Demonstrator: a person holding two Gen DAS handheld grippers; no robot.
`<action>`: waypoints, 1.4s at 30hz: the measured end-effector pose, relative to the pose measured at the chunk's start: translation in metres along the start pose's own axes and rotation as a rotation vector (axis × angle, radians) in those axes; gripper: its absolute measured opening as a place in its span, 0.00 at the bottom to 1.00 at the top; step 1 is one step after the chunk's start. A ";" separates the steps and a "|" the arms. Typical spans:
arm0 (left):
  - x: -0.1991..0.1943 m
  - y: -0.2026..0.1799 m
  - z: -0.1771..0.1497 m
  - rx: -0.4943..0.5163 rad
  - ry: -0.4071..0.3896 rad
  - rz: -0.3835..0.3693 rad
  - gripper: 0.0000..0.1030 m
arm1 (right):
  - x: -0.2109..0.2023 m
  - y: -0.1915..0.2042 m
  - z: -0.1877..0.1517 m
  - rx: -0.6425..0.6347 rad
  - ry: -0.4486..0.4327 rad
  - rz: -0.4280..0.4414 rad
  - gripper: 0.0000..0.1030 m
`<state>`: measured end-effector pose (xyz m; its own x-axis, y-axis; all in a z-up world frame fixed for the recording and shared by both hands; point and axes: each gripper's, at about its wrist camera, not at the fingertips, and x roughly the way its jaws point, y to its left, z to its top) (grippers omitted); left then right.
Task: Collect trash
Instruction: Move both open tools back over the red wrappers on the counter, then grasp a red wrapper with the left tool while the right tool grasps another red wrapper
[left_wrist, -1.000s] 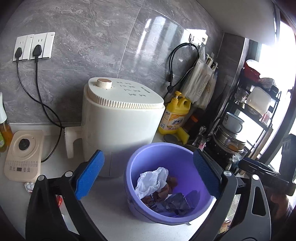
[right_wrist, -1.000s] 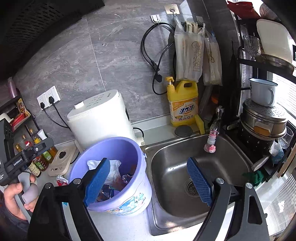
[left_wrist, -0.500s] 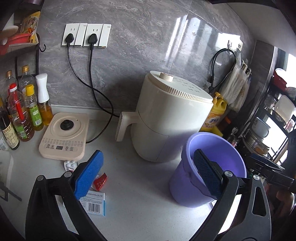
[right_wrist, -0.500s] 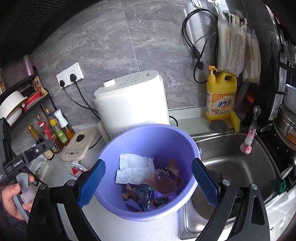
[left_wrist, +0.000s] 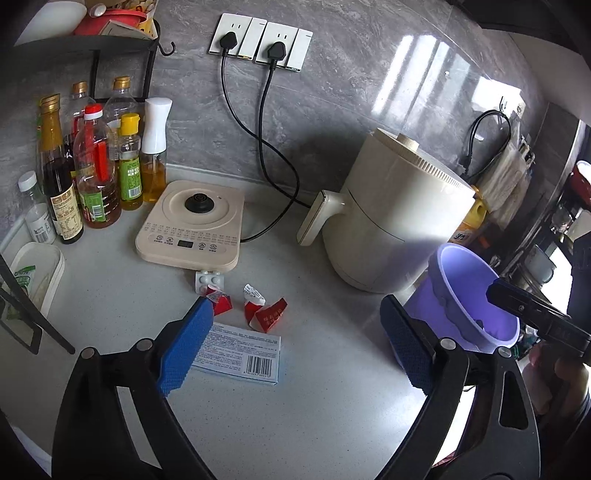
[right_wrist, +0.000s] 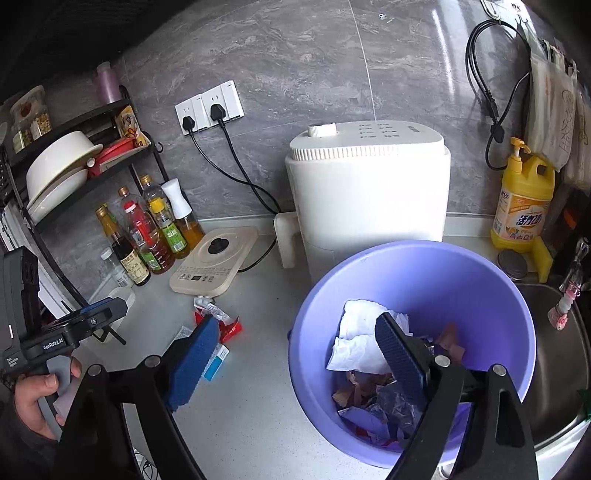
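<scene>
On the white counter lie a flat blue-and-white box with a barcode (left_wrist: 240, 354), a few red torn wrappers (left_wrist: 266, 314) and a small white blister pack (left_wrist: 209, 280). My left gripper (left_wrist: 295, 343) hovers over the box, empty, its blue pads wide apart but closing. A purple bucket (right_wrist: 480, 295) holds white tissue (right_wrist: 362, 339) and several scraps. My right gripper (right_wrist: 295, 360) hangs over the bucket's left rim: one pad over the trash, the other over the counter near the box (right_wrist: 218, 360) and wrappers (right_wrist: 229, 328). Its jaws are closing on nothing.
A white air fryer (left_wrist: 391, 221) stands behind the bucket (left_wrist: 472, 295), a beige induction plate (left_wrist: 192, 225) left of it with cords to the wall sockets. Sauce bottles (left_wrist: 96, 177) and a black rack fill the left. A sink (right_wrist: 554, 369) and a yellow detergent jug (right_wrist: 522, 199) are on the right.
Both views swung left. The left one went from the bucket to the litter on the counter, the right one from the sink to the bucket. Both pairs of pads stand slightly closer.
</scene>
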<state>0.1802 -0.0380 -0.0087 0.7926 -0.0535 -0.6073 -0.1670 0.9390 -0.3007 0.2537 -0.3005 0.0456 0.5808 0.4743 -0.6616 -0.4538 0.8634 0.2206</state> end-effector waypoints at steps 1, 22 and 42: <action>0.000 0.005 -0.001 -0.005 0.004 0.008 0.81 | 0.003 0.007 0.002 -0.013 0.002 0.008 0.80; 0.058 0.085 0.007 -0.032 0.118 -0.001 0.36 | 0.094 0.092 0.009 -0.126 0.141 0.045 0.71; 0.170 0.112 0.008 -0.007 0.258 -0.029 0.18 | 0.197 0.098 0.003 -0.139 0.313 0.021 0.69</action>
<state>0.3013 0.0610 -0.1401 0.6212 -0.1666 -0.7657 -0.1510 0.9334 -0.3256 0.3253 -0.1222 -0.0610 0.3448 0.3975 -0.8503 -0.5635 0.8121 0.1512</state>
